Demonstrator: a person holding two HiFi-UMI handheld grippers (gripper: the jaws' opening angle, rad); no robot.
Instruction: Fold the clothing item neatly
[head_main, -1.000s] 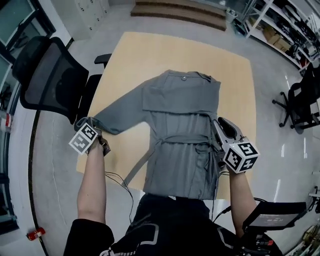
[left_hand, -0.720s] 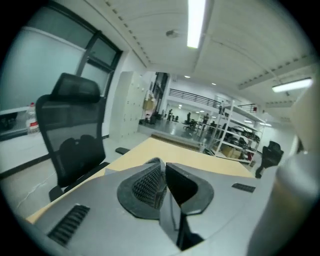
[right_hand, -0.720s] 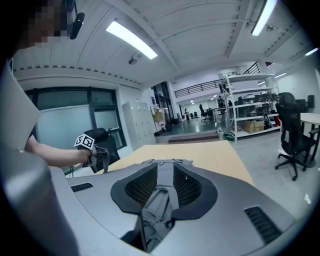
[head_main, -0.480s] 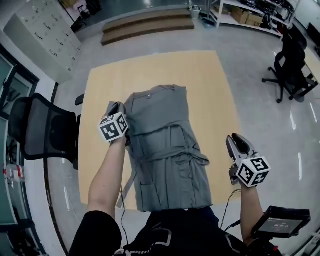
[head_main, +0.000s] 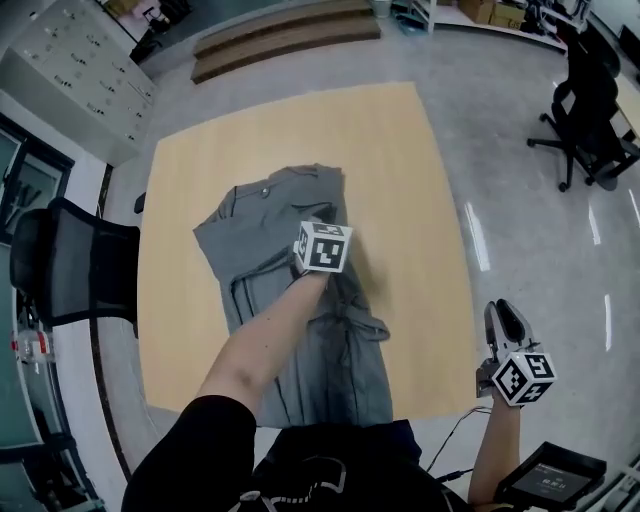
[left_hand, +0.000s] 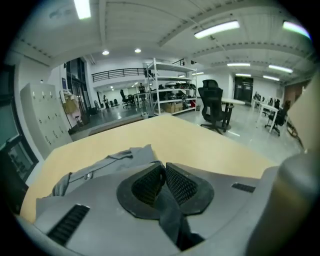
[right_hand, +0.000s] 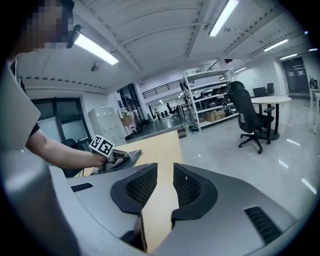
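1. Black office chair (head_main: 70, 270), left edge of frame, beside the counter (head_main: 410, 150); no part in the task.
2. Grey garment (head_main: 250, 250), centre-left of frame, on the counter, collar toward the upper edge, hem at the lower edge by the person; left side doubled rightward over the body.
3. Left gripper (left_hand: 165, 172), mid-frame above the garment: jaws nearly together, pinched on a strip of grey fabric (left_hand: 172, 220) hanging from between the pads.
4. Step in hand, as judged: side-and-sleeve fold across the front. Carry the pinched fabric level toward the opposite side; keep the fold line straight and parallel to the garment's edge; lay flat before letting go; avoid dragging the belt ties (head_main: 375, 325) askew.
5. Right gripper (right_hand: 165, 182), lower right of frame, off the counter's right edge, well apart from the garment: jaws narrowly parted, nothing between them, touching nothing.
6. Second office chair (head_main: 585, 95), upper right, on the floor, well apart from the counter.
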